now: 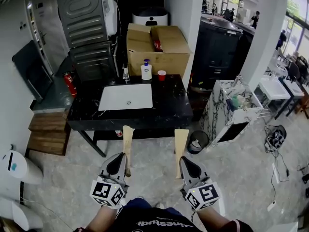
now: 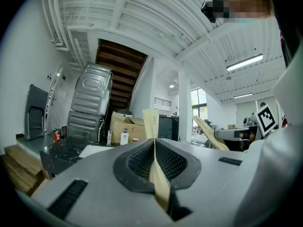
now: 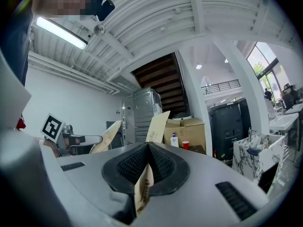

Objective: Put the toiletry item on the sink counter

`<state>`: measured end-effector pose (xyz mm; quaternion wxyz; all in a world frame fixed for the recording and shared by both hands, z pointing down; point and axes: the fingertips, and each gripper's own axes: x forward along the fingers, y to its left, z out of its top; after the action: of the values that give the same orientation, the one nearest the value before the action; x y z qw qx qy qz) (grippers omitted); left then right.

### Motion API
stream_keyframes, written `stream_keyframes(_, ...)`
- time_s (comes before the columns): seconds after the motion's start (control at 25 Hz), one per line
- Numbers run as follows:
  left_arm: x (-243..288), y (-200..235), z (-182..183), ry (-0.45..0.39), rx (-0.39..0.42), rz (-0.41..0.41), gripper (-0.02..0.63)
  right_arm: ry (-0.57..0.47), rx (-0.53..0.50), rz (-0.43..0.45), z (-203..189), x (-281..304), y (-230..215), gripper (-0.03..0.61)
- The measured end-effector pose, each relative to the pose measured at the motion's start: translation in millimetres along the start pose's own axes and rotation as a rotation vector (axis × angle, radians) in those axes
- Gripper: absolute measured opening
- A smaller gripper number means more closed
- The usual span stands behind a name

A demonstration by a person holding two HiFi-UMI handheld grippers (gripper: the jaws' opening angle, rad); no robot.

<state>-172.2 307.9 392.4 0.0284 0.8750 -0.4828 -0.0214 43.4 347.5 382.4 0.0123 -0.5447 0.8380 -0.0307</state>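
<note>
Each of my grippers holds a flat tan paper packet, well short of the black sink counter [image 1: 169, 105] with its white basin [image 1: 126, 96]. My left gripper [image 1: 120, 159] is shut on the left packet [image 1: 128, 138], which sticks up between the pads toward the counter's front edge. In the left gripper view, the left gripper [image 2: 155, 142] pinches this packet [image 2: 150, 123] edge-on. My right gripper [image 1: 186, 162] is shut on the right packet [image 1: 181, 144]. The right gripper view shows the right gripper [image 3: 148, 145] clamped on that packet [image 3: 157, 126], which carries small print.
A white pump bottle [image 1: 146, 70], a red cup [image 1: 161, 75] and a faucet [image 1: 125, 74] stand at the counter's back. A cardboard box [image 1: 157, 45] is behind them. A black bin [image 1: 198, 140] and a marble cabinet [image 1: 231, 110] stand to the right, wooden steps [image 1: 46, 132] to the left.
</note>
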Motion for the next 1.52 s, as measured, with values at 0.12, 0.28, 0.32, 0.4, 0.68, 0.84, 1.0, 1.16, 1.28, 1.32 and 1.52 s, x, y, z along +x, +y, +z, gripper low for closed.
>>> stream_keyframes(0.12,11.2,-4.1,-1.1,0.004,0.005,-0.005,0.021,0.005,0.003,-0.006,-2.6,1.8,-11.2,0.038)
stream_keyframes(0.28,35.4,1.7,-6.7,0.007,0.006,-0.015,0.021,0.012,0.018,-0.022,-9.0,16.3,-26.2,0.038)
stream_keyframes(0.32,42.5,4.4,-9.7,0.012,0.000,-0.017,0.020,0.018,0.022,-0.027,-11.0,20.9,-29.6,0.038)
stream_keyframes(0.4,58.3,10.2,-16.0,0.023,-0.013,-0.024,0.021,0.031,0.031,-0.039,-15.1,31.0,-37.6,0.038)
stream_keyframes(0.68,145.6,48.3,-24.3,0.020,-0.049,-0.062,0.020,0.047,0.011,-0.063,-11.1,110.1,-77.5,0.038)
stream_keyframes(0.84,198.4,77.9,-19.4,0.009,-0.068,-0.086,0.020,0.061,-0.026,-0.059,-1.2,168.5,-90.6,0.038)
stream_keyframes(1.0,241.3,104.9,-9.4,-0.007,-0.097,-0.108,0.020,0.060,-0.039,-0.084,14.6,214.9,-106.7,0.038)
stream_keyframes(1.16,271.1,123.5,-7.2,-0.016,-0.109,-0.134,0.020,0.063,-0.053,-0.098,25.7,245.4,-112.8,0.038)
stream_keyframes(1.28,289.2,136.0,-11.7,-0.013,-0.135,-0.127,0.020,0.080,-0.063,-0.099,24.6,262.0,-117.1,0.038)
stream_keyframes(1.32,294.4,139.0,-13.1,-0.011,-0.141,-0.125,0.020,0.086,-0.066,-0.098,23.9,267.1,-119.2,0.038)
stream_keyframes(1.52,326.1,148.0,-22.1,0.007,-0.148,-0.114,0.020,0.094,-0.064,-0.086,19.6,294.2,-136.8,0.038)
